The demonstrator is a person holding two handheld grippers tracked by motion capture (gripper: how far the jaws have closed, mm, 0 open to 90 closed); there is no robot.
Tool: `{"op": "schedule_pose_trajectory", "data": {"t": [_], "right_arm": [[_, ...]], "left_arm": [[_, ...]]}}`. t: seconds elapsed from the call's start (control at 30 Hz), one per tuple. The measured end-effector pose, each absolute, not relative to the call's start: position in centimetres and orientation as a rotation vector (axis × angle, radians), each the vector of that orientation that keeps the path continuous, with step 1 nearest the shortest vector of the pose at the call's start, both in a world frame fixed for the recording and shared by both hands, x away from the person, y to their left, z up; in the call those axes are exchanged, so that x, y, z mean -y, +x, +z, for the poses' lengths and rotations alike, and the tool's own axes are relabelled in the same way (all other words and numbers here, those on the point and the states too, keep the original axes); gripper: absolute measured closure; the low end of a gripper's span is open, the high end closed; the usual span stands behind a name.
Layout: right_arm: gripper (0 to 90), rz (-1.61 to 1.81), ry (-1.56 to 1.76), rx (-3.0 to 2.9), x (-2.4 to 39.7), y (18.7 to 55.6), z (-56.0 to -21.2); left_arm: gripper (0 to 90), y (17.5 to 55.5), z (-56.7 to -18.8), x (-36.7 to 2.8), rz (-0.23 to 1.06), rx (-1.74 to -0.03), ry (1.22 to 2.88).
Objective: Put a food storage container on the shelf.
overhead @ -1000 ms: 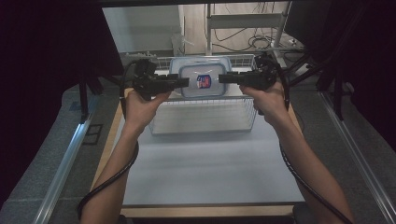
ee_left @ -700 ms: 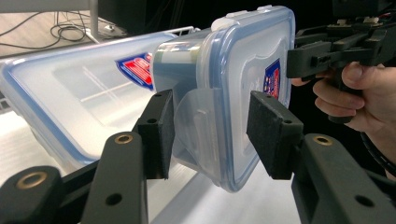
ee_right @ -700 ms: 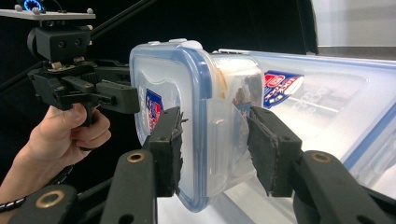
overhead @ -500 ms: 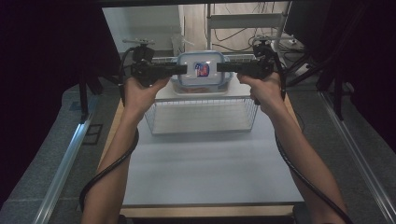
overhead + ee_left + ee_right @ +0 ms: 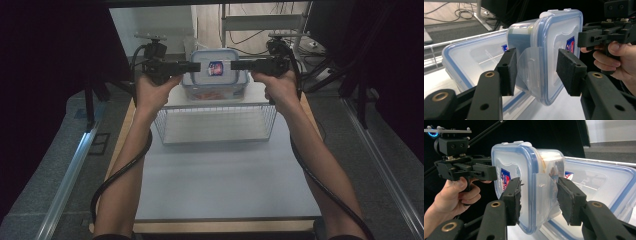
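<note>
A clear plastic container (image 5: pixel 215 75) with a blue-rimmed lid and a small sticker hangs in the air above the far side of a wire basket (image 5: pixel 215 131). It is tipped so the lid faces the person. My left gripper (image 5: pixel 196 65) is shut on its left end and my right gripper (image 5: pixel 235 64) on its right end. In the left gripper view the pads (image 5: pixel 509 72) clamp the container (image 5: pixel 554 32) across lid and base at a side latch. The right gripper view has the right gripper (image 5: pixel 539 200) holding the container (image 5: pixel 509 162) the same way, with brownish contents inside.
A larger flat container with a clear lid (image 5: pixel 474 57) lies just beneath and behind the held one, also seen as the larger container (image 5: pixel 599 180). The basket's rim (image 5: pixel 431 50) runs beside it. The white tabletop (image 5: pixel 225 185) stretches toward the person. Dark stands and cables flank the table.
Both hands have carried the container up and away from the person, from over the basket's middle toward its far edge. The grip of both grippers has stayed the same.
</note>
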State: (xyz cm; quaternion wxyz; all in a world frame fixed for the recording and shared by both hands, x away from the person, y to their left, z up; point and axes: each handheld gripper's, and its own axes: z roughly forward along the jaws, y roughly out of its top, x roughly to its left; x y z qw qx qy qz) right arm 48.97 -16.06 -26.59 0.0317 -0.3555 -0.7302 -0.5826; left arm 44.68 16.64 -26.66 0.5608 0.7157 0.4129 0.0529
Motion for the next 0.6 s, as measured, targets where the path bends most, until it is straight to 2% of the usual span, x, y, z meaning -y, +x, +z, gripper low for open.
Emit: {"op": "schedule_pose_trajectory", "data": {"t": [0.6], "right_arm": [[52.4,-1.786,-1.149,2.192,15.7,50.2,-26.7]], "left_arm": [[47.6,45.6,-26.7,-16.3,0.143,-1.006,1.684]]}}
